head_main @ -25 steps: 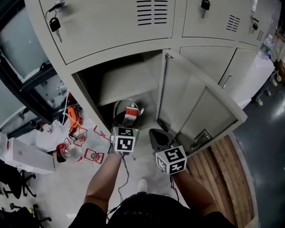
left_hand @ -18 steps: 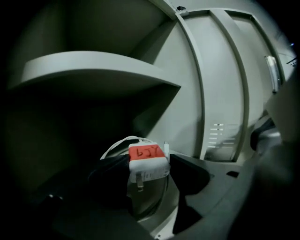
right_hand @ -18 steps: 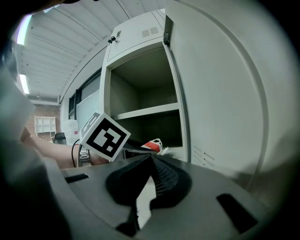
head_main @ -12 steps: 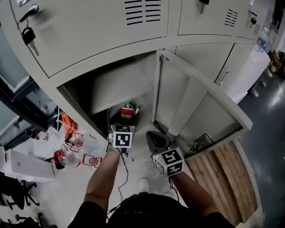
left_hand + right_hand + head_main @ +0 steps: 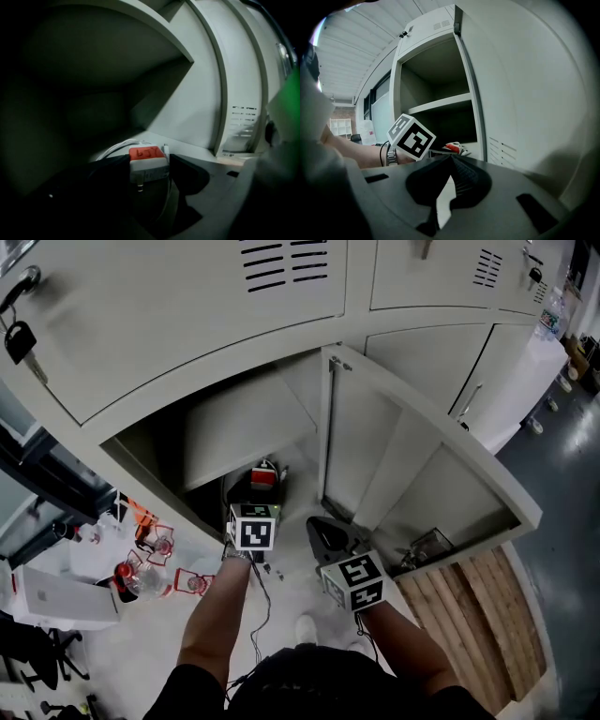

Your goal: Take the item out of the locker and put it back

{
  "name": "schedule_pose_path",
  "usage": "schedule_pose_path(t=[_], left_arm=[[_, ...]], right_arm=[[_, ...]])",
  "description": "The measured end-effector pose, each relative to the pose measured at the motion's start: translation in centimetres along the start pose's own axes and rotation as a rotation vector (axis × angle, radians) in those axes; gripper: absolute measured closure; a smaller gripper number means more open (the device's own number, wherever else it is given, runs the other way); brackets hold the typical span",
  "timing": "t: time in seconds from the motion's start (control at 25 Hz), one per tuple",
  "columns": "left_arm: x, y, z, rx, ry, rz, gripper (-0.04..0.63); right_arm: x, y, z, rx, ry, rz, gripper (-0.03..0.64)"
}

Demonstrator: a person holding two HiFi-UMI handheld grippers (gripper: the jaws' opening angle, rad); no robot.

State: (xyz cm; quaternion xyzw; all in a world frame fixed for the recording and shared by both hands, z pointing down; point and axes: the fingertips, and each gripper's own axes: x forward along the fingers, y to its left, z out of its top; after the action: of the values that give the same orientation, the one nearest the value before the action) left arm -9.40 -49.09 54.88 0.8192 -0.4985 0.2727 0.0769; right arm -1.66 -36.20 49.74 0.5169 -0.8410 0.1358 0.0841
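A white charger with a red top (image 5: 263,476) and a white cable sits between the jaws of my left gripper (image 5: 261,487), at the mouth of the locker's open lower compartment (image 5: 187,442). In the left gripper view both black jaws press on the sides of the charger (image 5: 147,161), and its cable (image 5: 115,147) loops behind it over the compartment floor. Whether the charger rests on that floor I cannot tell. My right gripper (image 5: 325,532) hangs just right of the left one, in front of the open door, with its jaws (image 5: 451,159) closed on nothing.
The grey locker door (image 5: 422,474) stands swung open to the right. A shelf (image 5: 246,423) divides the compartment above the charger. Bottles and red-framed items (image 5: 150,568) lie on the floor at the left, next to a white box (image 5: 56,596). Wooden boards (image 5: 487,615) lie at the right.
My left gripper has carried the charger lower and further into the locker's lower compartment. The right gripper has sunk a little beside it.
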Motion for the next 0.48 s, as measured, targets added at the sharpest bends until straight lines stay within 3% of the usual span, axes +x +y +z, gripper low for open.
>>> schedule_pose_path(t=[0.2,0.48], left_arm=[[0.57,-0.43,-0.66,0.07,0.041,0.015,0.327],[0.65,-0.43,-0.64,0.076,0.044,0.019,0.325]], right_arm=[[0.38,0.09,-0.14,0.013,0.0,0.009,0.62],[0.35,0.05,-0.13,0.019,-0.003,0.014,0.62]])
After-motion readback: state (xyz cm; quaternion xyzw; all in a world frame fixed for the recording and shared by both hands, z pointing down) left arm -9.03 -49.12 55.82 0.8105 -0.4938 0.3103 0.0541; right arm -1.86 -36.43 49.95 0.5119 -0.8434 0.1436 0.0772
